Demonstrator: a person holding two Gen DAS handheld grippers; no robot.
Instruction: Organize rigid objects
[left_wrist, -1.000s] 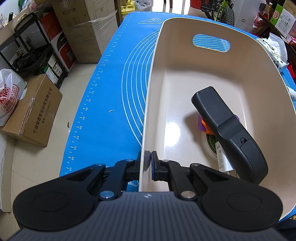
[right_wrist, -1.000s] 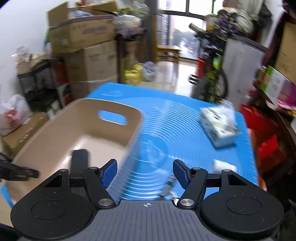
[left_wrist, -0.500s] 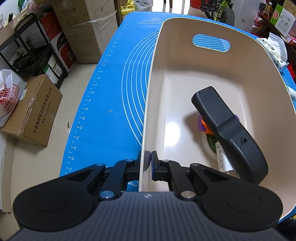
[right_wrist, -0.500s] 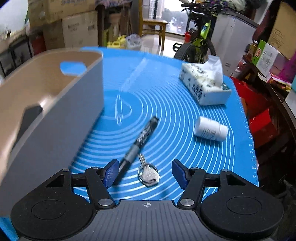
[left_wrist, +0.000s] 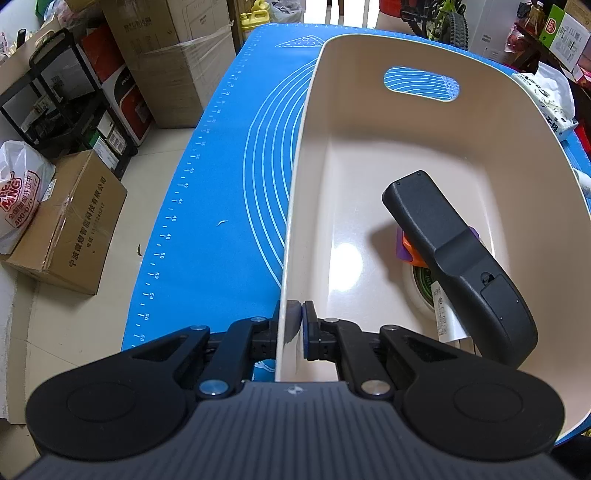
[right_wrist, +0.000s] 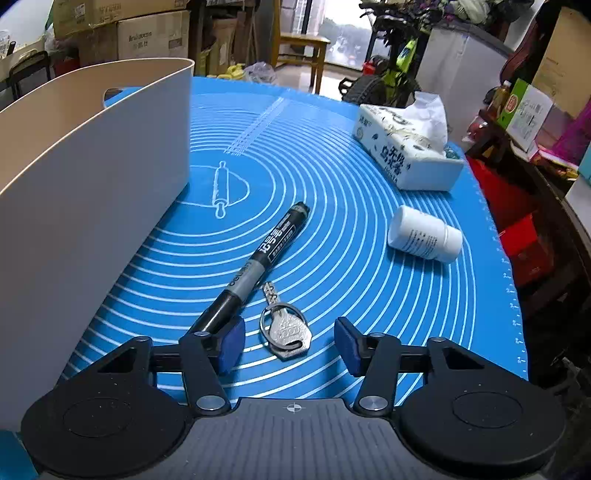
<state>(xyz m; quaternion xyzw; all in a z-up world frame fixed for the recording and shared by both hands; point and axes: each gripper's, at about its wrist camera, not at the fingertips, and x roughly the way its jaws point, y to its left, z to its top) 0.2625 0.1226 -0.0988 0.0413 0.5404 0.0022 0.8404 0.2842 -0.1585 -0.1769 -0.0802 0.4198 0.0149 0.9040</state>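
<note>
On the bench: silver key on a ring (right_wrist: 284, 332) lies between right gripper (right_wrist: 287, 343), jaws half open, just been closing, not gripping.
Left gripper (left_wrist: 295, 325): clamped on cream plastic bin (left_wrist: 291, 221) wall.
Next: close on key, lift into bin.

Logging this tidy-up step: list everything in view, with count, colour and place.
bin: one, cream, on the mat's left side
remote: one, black, in the bin, leaning on its right wall
tape roll: one, white, under the remote
marker: one, black, on the mat beside the bin
key: one, silver, on a ring, right of the marker
bottle: one, white, lying on its side
tissue pack: one, white, far right
mat: one, blue
left gripper: shut on the bin's wall
right gripper: open, closing around the key
</note>
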